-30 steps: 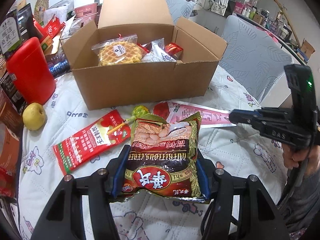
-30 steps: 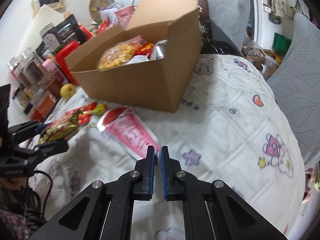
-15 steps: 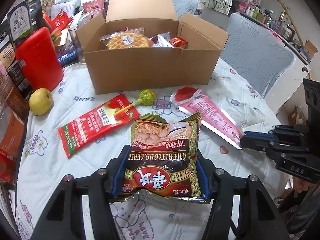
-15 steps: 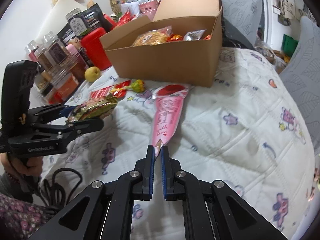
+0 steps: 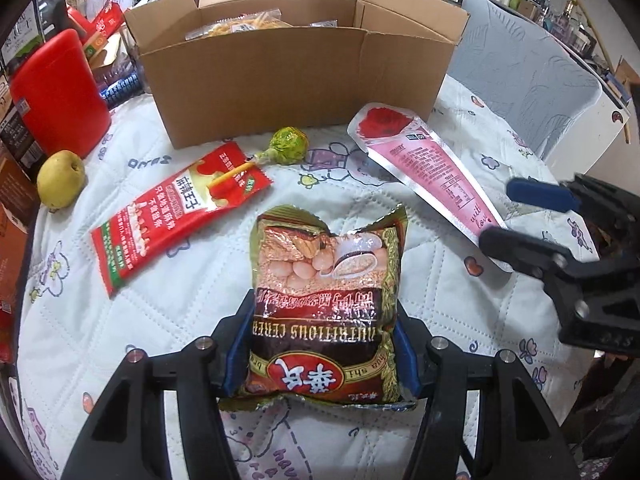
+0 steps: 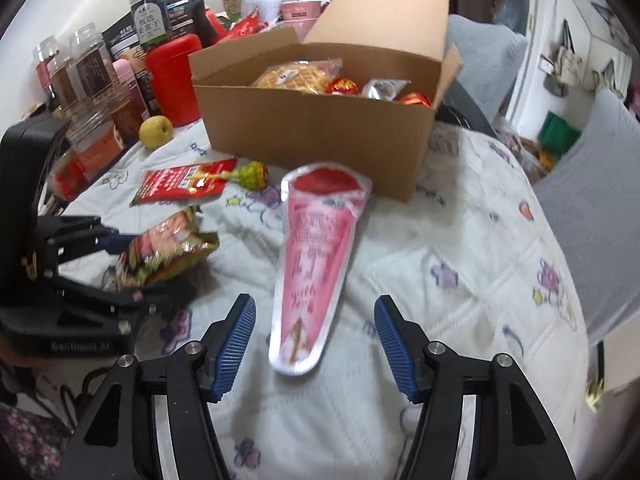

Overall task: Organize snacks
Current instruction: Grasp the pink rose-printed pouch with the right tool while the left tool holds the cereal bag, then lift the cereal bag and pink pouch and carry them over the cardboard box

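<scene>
Left gripper (image 5: 324,344): clamped on the cereal bag (image 5: 326,300), lower centre of frame, over the quilted bench (image 5: 160,300).

Right gripper (image 6: 316,344): jaws apart, astride the narrow tip of the pink cone packet (image 6: 316,264), which lies flat at mid-frame pointing toward the cardboard box (image 6: 312,128).

Step in hand, judged: pinching the packet. Advice: lower the pads level with the cloth, close on the tip, avoid snagging the quilt.

View differences: right wrist view shows box contents, waffle pack (image 6: 296,76) and foil sweets; left wrist view shows mostly the box front, plus red sachet (image 5: 176,212), lollipop (image 5: 288,146), pear (image 5: 60,178).
</scene>
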`<state>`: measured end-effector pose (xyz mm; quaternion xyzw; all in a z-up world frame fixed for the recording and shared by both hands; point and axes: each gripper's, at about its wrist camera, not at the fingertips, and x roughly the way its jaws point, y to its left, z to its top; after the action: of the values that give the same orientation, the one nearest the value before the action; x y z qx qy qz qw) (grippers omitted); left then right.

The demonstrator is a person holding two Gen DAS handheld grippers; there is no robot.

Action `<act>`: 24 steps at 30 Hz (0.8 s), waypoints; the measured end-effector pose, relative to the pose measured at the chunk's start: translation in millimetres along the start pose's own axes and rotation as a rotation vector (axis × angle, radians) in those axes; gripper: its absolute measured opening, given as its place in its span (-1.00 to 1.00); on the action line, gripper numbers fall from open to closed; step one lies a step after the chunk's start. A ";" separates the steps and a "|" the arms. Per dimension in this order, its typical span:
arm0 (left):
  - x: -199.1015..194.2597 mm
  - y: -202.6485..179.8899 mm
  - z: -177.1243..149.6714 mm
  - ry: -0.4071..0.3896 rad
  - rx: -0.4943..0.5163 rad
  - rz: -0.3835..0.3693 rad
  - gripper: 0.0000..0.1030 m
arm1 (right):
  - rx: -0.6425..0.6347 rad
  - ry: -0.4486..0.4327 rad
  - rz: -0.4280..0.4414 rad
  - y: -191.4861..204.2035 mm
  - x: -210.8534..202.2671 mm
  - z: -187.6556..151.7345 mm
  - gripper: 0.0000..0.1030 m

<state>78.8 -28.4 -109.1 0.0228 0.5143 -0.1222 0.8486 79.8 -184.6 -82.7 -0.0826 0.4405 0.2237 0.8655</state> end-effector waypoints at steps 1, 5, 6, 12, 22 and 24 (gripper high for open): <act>0.6 0.5 0.3 -0.002 -0.003 -0.003 0.15 | -0.002 0.001 -0.003 -1.0 3.3 2.7 0.20; 1.0 0.8 1.3 -0.009 -0.008 -0.007 0.15 | -0.010 0.015 0.011 -0.4 20.9 10.6 0.20; 1.0 0.7 1.5 -0.012 -0.008 -0.008 0.16 | -0.012 0.019 0.010 -0.2 24.0 12.4 0.20; 0.3 3.3 1.7 -0.028 -0.021 -0.023 0.15 | -0.010 0.040 -0.032 3.0 41.2 20.1 0.20; -2.1 0.4 3.0 -0.036 -0.004 -0.017 0.10 | 0.021 0.023 -0.060 -3.9 35.8 15.4 -0.36; -4.2 0.2 3.4 -0.040 -0.001 -0.016 0.09 | 0.030 0.016 -0.061 -5.4 32.8 14.3 -0.36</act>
<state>79.9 -28.0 -103.8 0.0157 0.4975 -0.1289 0.8577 109.4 -174.2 -100.7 -0.0845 0.4479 0.1900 0.8695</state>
